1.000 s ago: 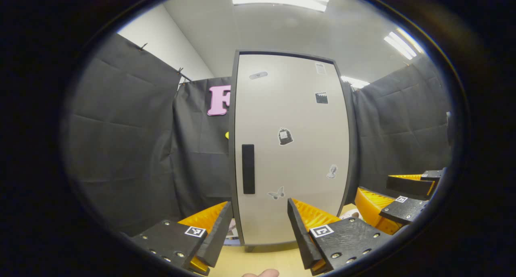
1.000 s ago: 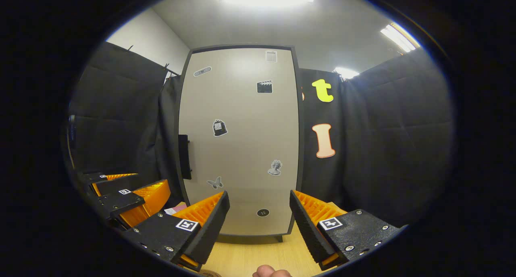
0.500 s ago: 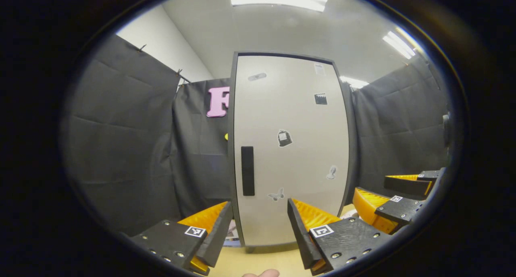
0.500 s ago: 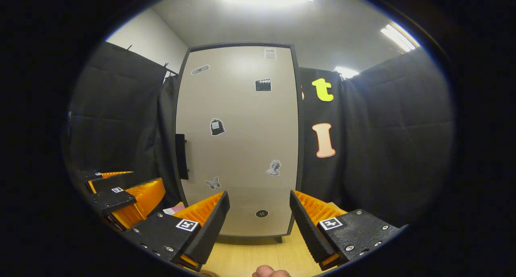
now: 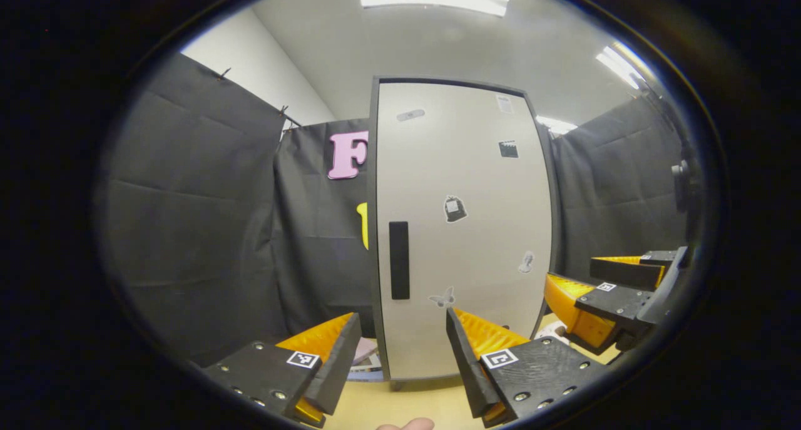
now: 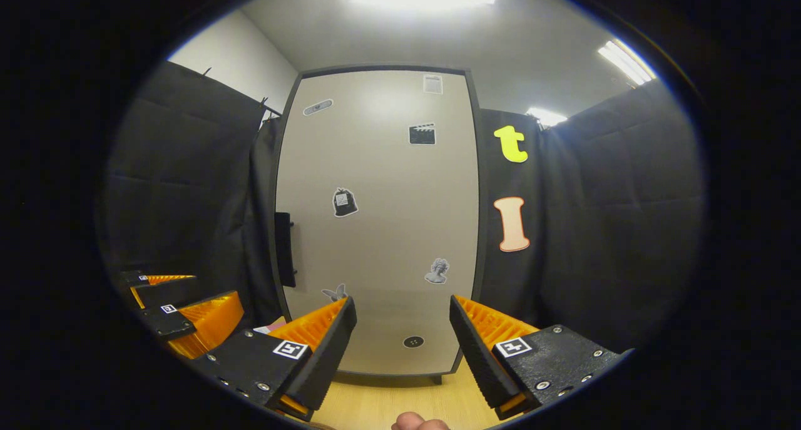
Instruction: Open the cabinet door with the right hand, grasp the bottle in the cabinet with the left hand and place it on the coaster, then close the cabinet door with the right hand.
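Observation:
A tall pale cabinet [image 5: 463, 230] with a dark frame stands on the wooden table, its door shut. A black vertical handle [image 5: 399, 260] sits at the door's left edge, and it shows as handle [image 6: 285, 249] in the right gripper view. Small stickers dot the cabinet door [image 6: 375, 217]. My left gripper [image 5: 403, 355] is open and empty, a short way in front of the cabinet's lower part. My right gripper [image 6: 403, 348] is open and empty too, facing the door's lower half. The right gripper [image 5: 610, 292] also appears at the right of the left gripper view, and the left gripper [image 6: 181, 311] at the left of the right gripper view.
Black cloth walls close in the booth on both sides and behind the cabinet. Light wooden tabletop [image 6: 382, 405] lies under the grippers. Some flat pink and white things [image 5: 366, 358] lie on the table left of the cabinet's foot. A fingertip [image 6: 419, 422] shows at the bottom edge.
Both grippers shifted a little. The cabinet slid slightly right in the left gripper view, and the right gripper rose a bit there. Both stay open; the door stays shut.

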`<state>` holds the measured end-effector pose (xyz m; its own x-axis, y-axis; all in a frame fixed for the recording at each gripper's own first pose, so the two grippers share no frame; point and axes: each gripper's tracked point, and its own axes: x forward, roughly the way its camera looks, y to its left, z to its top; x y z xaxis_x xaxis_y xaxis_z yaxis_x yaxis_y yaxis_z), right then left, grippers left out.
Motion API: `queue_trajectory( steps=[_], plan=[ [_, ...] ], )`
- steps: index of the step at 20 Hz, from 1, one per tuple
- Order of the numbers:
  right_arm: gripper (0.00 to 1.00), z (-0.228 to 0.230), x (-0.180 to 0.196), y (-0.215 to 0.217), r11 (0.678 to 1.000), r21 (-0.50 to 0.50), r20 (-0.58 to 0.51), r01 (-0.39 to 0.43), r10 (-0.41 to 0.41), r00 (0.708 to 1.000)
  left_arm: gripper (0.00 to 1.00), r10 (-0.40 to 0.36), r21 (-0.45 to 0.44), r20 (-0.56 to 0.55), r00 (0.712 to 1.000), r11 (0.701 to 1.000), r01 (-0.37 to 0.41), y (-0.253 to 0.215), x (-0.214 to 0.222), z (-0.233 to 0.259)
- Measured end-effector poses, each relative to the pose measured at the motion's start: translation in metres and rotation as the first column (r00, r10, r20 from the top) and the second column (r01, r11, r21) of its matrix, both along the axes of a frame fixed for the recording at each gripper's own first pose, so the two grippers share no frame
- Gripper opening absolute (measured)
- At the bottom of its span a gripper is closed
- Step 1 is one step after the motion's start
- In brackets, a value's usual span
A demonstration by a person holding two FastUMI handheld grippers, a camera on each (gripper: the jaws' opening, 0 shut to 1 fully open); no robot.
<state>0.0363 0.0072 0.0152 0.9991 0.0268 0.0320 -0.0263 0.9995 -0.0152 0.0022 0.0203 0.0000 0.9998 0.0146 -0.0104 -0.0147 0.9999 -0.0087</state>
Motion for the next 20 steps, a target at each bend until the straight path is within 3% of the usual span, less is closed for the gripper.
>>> queue_trajectory(
  steps=[8, 20],
  plan=[
    [0.93, 0.013, 0.028, 0.037, 0.999, -0.018, 0.030, -0.036, 0.036, 0.999, 0.78, 0.034, 0.005, -0.009, 0.999, 0.999, -0.034, 0.041, -0.003, -0.011],
    [0.93, 0.018, 0.078, 0.127, 0.987, -0.037, 0.029, -0.157, 0.158, 0.987, 0.78, 0.108, 0.043, -0.056, 0.993, 0.994, -0.105, 0.113, -0.025, -0.048]
  ],
)
